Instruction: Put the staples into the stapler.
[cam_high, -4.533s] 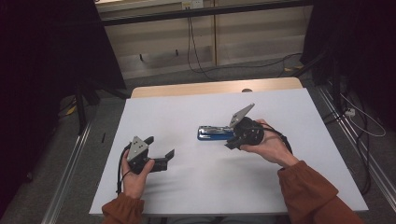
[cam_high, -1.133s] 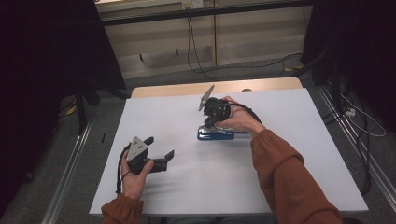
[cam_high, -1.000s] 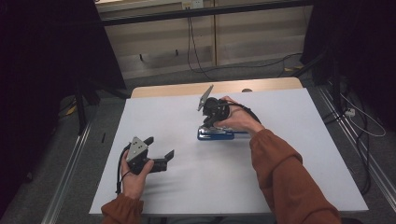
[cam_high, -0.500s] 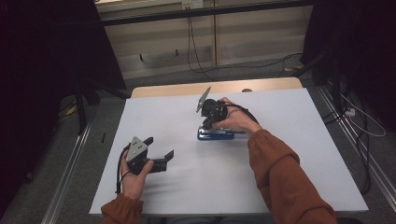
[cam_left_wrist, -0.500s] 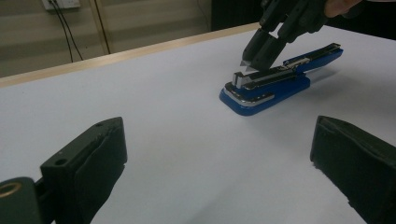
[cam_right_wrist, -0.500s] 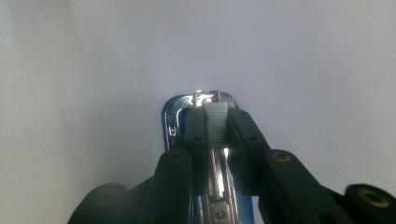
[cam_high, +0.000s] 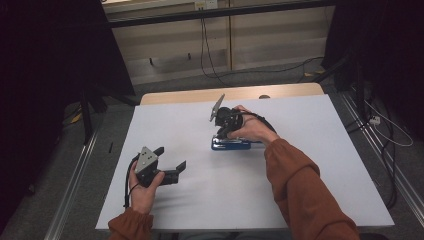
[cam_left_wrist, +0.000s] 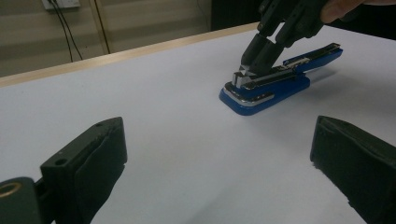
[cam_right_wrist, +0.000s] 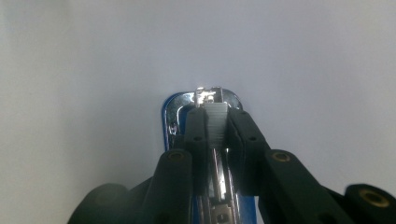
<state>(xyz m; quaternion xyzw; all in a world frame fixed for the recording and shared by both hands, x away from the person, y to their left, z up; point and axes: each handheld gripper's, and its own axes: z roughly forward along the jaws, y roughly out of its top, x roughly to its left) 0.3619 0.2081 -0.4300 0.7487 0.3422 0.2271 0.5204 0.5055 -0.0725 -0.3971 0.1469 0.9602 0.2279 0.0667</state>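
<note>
Blue stapler (cam_left_wrist: 280, 77) lies open on the tabletop (cam_high: 310, 185), and the right gripper (cam_right_wrist: 217, 116), straight above its front end, pinches a staple strip (cam_right_wrist: 217, 122). Left gripper (cam_high: 172, 162) rests well apart, wide open, empty.

Wide white tabletop (cam_high: 310, 165) up front, pale wooden edge (cam_high: 235, 93) along the far side. Beyond it, grey floor and a low beige wall panel (cam_high: 260, 40), black cables (cam_high: 210, 55) dangling down across it. Dark curtains (cam_high: 45, 70) left and right, swallowing most of the light. Metal rails (cam_high: 75, 180) running along the floor beside the table, white cable (cam_high: 395, 137) snaking at right. Dim room, tabletop brightest.
</note>
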